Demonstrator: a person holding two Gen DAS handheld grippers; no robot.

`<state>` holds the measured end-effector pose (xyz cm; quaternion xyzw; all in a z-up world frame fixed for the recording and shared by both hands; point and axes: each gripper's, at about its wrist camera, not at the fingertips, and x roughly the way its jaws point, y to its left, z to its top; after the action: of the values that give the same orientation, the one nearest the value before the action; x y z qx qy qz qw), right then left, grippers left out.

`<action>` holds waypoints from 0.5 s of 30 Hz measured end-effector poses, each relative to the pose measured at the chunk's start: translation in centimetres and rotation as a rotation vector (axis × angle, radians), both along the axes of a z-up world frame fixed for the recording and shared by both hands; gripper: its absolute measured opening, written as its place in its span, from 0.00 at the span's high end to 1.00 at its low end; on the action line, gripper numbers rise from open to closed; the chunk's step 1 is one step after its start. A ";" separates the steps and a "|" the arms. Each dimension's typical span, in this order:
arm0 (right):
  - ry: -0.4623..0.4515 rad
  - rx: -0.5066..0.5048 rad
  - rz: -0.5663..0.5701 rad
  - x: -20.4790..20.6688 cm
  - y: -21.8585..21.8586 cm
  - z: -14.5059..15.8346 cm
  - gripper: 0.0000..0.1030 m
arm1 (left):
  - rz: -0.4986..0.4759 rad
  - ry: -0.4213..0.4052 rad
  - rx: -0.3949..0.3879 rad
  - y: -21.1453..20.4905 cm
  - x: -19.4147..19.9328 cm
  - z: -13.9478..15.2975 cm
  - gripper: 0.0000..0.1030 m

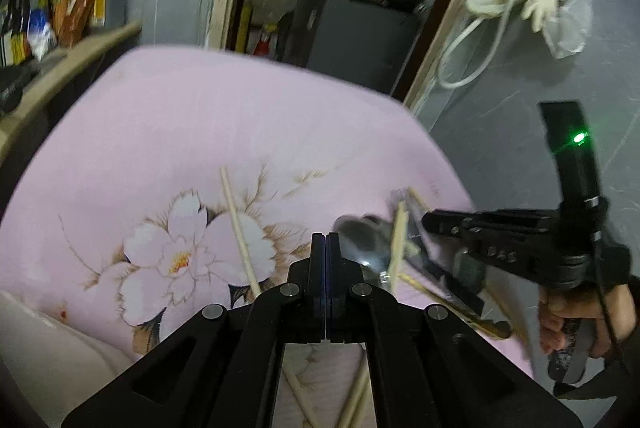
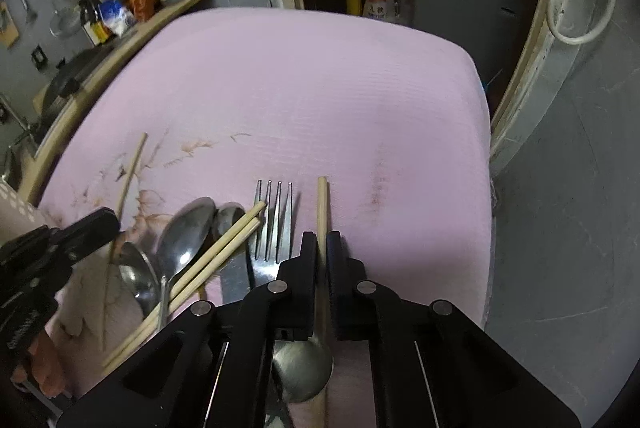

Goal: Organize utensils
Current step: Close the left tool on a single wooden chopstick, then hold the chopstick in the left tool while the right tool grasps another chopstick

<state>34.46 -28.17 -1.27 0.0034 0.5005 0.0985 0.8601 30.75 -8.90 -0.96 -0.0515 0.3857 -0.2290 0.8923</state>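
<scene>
Centrally, we see a single chopstick [image 2: 322, 212] clamped between the right gripper [image 2: 321, 248] pads, lying on the pink floral cloth [image 2: 320, 88]. Left of it rest a fork [image 2: 274, 224], spoons [image 2: 188, 232] and a chopstick pair [image 2: 216, 252]. Our left gripper [image 1: 326, 248], jaws pressed together and empty, hovers nearer another chopstick [image 1: 240, 228]. Beyond, a shelf holds bottles [image 2: 116, 0].

Steel spoons [image 2: 188, 232] and a fork [image 2: 274, 220] lie jumbled with pale wooden chopsticks [image 2: 218, 252] on the pink flowered cloth [image 2: 320, 88]; one chopstick [image 2: 322, 204] lies straight beside the fork.
</scene>
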 end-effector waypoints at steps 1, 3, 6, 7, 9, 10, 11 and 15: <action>-0.013 0.011 -0.005 -0.3 -0.1 0.2 0.97 | -0.002 -0.020 -0.014 0.0 -0.3 0.4 1.00; -0.051 0.043 -0.009 -1.1 -0.4 0.8 0.97 | -0.007 -0.054 -0.029 0.2 -0.7 1.1 1.00; -0.059 0.042 -0.023 -1.3 -0.4 0.6 0.97 | 0.012 -0.024 0.006 0.3 -0.4 1.0 1.00; -0.052 0.042 -0.020 -1.1 -0.2 0.4 0.97 | 0.014 0.003 0.013 0.3 -0.2 0.5 1.00; -0.026 0.059 -0.017 -1.0 -0.2 0.1 0.96 | 0.026 0.070 0.029 0.3 0.4 -0.4 1.00; -0.019 0.057 -0.016 -0.8 -0.2 0.0 0.95 | 0.034 0.077 0.041 0.3 0.5 -0.5 1.00; -0.013 0.052 -0.008 -0.7 -0.1 0.0 0.94 | 0.044 0.073 0.049 0.4 0.5 -0.4 1.00; 0.003 0.012 0.041 -0.7 0.2 0.1 0.87 | 0.056 0.074 0.066 0.8 0.4 -0.5 1.00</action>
<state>33.73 -27.93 -1.17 -0.0015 0.5012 0.1190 0.8571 31.17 -8.05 -1.42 -0.0409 0.4242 -0.1891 0.8847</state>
